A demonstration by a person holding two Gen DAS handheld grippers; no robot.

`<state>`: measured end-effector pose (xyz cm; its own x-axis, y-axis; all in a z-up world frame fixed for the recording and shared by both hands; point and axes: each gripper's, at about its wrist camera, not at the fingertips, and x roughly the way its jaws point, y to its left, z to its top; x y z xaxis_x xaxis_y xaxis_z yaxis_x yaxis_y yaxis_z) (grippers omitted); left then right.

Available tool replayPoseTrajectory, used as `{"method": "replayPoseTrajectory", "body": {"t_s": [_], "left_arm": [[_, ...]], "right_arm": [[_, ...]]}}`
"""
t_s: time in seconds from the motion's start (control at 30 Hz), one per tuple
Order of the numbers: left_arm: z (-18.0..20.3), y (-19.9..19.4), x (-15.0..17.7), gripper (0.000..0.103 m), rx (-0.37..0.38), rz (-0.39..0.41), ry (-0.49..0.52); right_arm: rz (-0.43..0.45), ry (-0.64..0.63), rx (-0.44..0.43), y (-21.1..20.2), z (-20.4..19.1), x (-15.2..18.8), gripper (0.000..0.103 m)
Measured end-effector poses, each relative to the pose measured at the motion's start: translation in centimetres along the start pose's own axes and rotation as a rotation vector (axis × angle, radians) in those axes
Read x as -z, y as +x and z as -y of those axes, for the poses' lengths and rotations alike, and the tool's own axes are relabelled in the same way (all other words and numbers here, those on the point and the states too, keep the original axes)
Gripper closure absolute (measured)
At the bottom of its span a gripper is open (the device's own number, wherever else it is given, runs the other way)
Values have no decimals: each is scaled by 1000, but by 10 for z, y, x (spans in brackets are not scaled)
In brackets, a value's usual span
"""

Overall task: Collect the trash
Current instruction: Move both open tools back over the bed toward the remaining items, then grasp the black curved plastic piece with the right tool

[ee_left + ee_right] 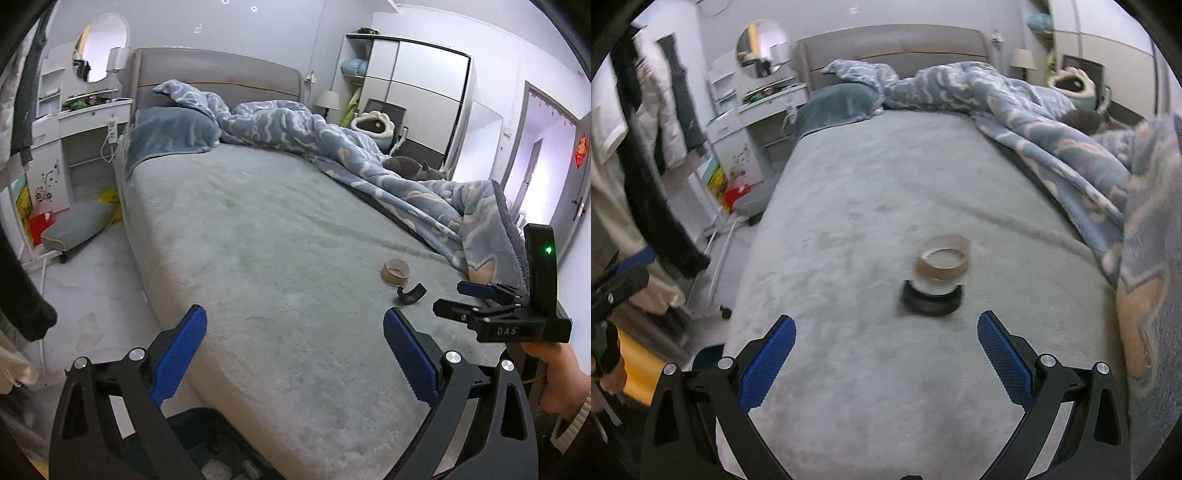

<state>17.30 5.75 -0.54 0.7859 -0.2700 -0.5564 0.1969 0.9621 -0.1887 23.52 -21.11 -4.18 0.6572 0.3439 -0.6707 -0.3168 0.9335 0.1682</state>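
A brown cardboard tape roll lies on the grey bed sheet, with a curved black plastic piece just in front of it. My right gripper is open and hovers a short way before both, centred on them. In the left wrist view the same tape roll and black piece lie to the right, near the right gripper held by a hand. My left gripper is open over the bed's near corner, holding nothing.
A rumpled blue blanket covers the bed's right side, with a grey cat lying on it. A white dressing table and a low padded stool stand left of the bed. Clothes hang at the left. A wardrobe stands behind.
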Motion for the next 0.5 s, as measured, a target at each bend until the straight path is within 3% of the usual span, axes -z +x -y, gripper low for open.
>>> {"method": "replayPoseTrajectory", "body": {"t_s": [0.27,0.5], "left_arm": [[17,34,-12,5,39,-14,39],[26,57,-22,5,69,-23,45]], "right_arm": [[-35,-3,45,17,21,1,3],[-62,18,22,37,26,-2,3]]}}
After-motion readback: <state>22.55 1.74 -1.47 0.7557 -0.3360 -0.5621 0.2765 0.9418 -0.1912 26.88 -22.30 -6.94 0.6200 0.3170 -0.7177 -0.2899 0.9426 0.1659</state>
